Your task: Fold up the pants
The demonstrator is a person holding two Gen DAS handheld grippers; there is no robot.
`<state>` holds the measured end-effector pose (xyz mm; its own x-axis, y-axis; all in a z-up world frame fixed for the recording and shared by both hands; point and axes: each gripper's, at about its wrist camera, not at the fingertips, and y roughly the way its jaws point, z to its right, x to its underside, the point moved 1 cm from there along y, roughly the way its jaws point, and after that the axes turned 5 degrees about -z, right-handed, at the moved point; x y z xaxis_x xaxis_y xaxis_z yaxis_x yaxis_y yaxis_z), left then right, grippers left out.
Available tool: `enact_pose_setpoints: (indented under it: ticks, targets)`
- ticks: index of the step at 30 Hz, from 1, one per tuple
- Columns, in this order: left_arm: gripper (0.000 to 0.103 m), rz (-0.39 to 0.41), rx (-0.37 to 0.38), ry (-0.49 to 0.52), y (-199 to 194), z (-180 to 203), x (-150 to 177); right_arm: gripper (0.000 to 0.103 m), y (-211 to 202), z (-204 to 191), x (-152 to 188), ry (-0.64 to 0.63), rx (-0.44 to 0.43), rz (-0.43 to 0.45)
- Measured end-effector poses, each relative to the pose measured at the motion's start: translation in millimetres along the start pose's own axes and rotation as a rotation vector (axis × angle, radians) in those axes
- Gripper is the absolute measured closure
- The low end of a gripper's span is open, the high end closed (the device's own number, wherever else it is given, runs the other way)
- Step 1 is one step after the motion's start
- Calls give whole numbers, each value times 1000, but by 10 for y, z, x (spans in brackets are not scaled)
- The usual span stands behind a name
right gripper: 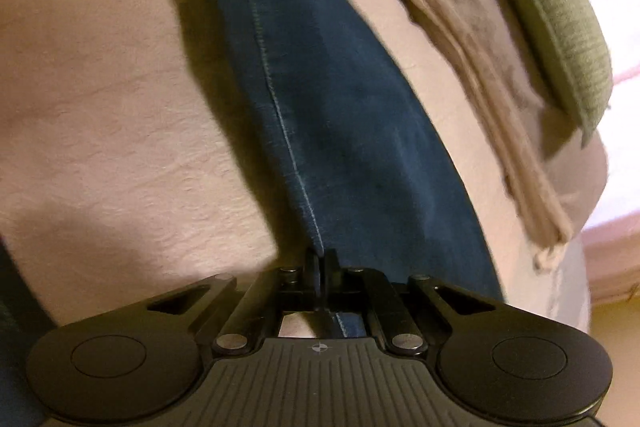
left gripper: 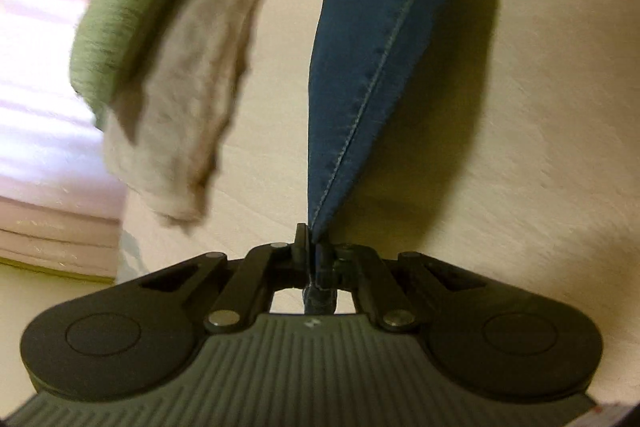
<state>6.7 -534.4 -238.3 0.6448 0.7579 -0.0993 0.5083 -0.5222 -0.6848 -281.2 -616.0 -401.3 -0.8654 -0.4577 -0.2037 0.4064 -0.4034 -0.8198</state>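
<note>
The pants (left gripper: 384, 39) are dark blue denim with a pale stitched seam, stretched taut above a cream bed sheet (left gripper: 540, 147). My left gripper (left gripper: 310, 247) is shut on one edge of the fabric, which rises away from its fingers to the top of the view. In the right wrist view the same blue pants (right gripper: 340, 107) run from my right gripper (right gripper: 320, 259) up to the top left. That gripper is shut on the denim at its seam. The lifted cloth throws a dark shadow on the sheet beside it.
A folded beige garment (left gripper: 192, 99) lies on the sheet with a green knitted piece (left gripper: 132, 7) next to it; both show again as the beige garment (right gripper: 480, 67) and the green piece (right gripper: 552, 19). A pink-white striped cover (left gripper: 44, 107) borders the bed.
</note>
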Motion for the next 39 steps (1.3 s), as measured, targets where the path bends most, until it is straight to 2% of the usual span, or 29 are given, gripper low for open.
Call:
enact_pose_setpoints:
  ticks: [4, 5, 7, 8, 9, 12, 14, 17, 19, 23, 26, 28, 32, 34, 37, 39]
  targets:
    - [98, -68, 64, 61, 216, 331, 31, 100, 50, 3, -5, 10, -41, -29]
    - [97, -73, 65, 50, 229, 338, 34, 96, 0, 45, 4, 39, -57, -21]
    - [94, -98, 67, 30, 226, 295, 31, 82, -151, 169, 45, 132, -87, -6]
    - [93, -105, 69, 21, 219, 264, 44, 70, -243, 245, 84, 188, -94, -1]
    - [90, -117, 68, 13, 190, 231, 61, 64, -342, 322, 133, 251, -100, 2]
    - [86, -177, 78, -47, 83, 101, 113, 63, -620, 640, 398, 451, -96, -3]
    - [86, -200, 77, -99, -19, -25, 88, 63, -771, 856, 666, 554, -63, -21]
    - [86, -197, 72, -207, -201, -227, -123, 63, -887, 1271, 1236, 694, -5, -65]
    - [84, -170, 70, -267, -328, -337, -386, 62, -877, 1613, 1701, 811, 0, -103]
    - [79, -96, 71, -327, -480, -386, -1085, 62, -788, 2326, 2708, 1045, -22, -112]
    - [79, -34, 96, -333, -580, -211, -1772, 62, -619, 2711, 3382, 1123, -68, -100]
    - [79, -1, 125, -338, -627, 6, -2277, 62, -387, 2919, 3689, 1141, -140, -86]
    - [75, 81, 244, -361, -650, 546, -3354, 62, -132, 2969, 4193, 1140, -283, -61]
    - [72, 138, 347, -373, -675, 812, -3892, 63, -5, 2985, 4379, 1142, -359, -45]
    - [66, 229, 457, -368, -744, 1185, -4628, 62, 21, 2963, 4568, 1184, -482, 30]
    - [62, 269, 524, -339, -748, 1427, -5076, 63, 37, 2962, 4669, 1186, -522, 65]
